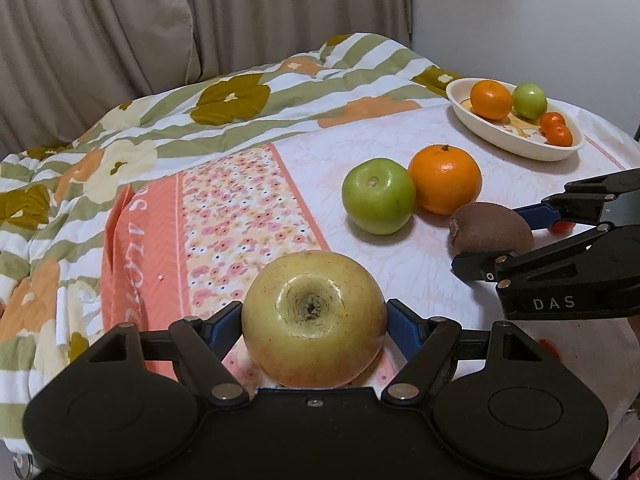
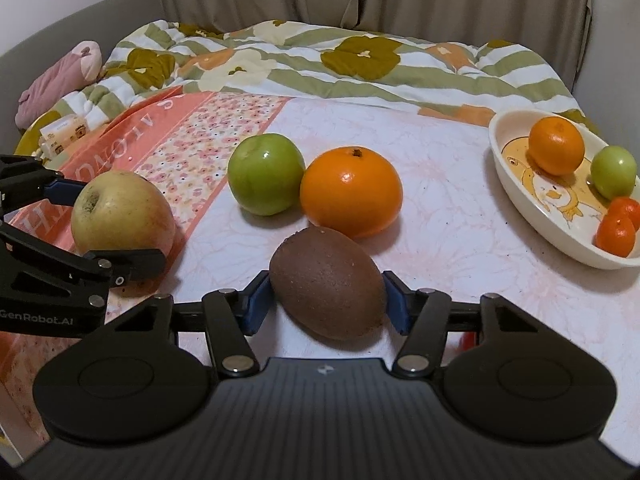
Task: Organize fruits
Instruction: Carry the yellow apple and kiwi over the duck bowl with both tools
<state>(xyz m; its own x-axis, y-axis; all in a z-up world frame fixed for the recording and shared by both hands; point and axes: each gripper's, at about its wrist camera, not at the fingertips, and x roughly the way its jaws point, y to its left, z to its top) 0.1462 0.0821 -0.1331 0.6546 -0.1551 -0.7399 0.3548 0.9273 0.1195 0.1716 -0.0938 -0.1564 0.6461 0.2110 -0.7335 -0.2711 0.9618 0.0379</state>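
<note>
So the left tongs [image 1: 314, 320] are clamped on a yellowish apple [image 1: 314, 318] from both sides, and the right tongs [image 2: 326, 300] have a brown kiwi [image 2: 328, 284] pinched between the blue pads. Both fruits sit low over the bed's pink sheet [image 2: 460, 216]. A green apple [image 2: 266, 174] and a big orange [image 2: 351, 192] touch each other just behind, and the white dish [image 2: 516, 192] off right holds four small fruits.
</note>
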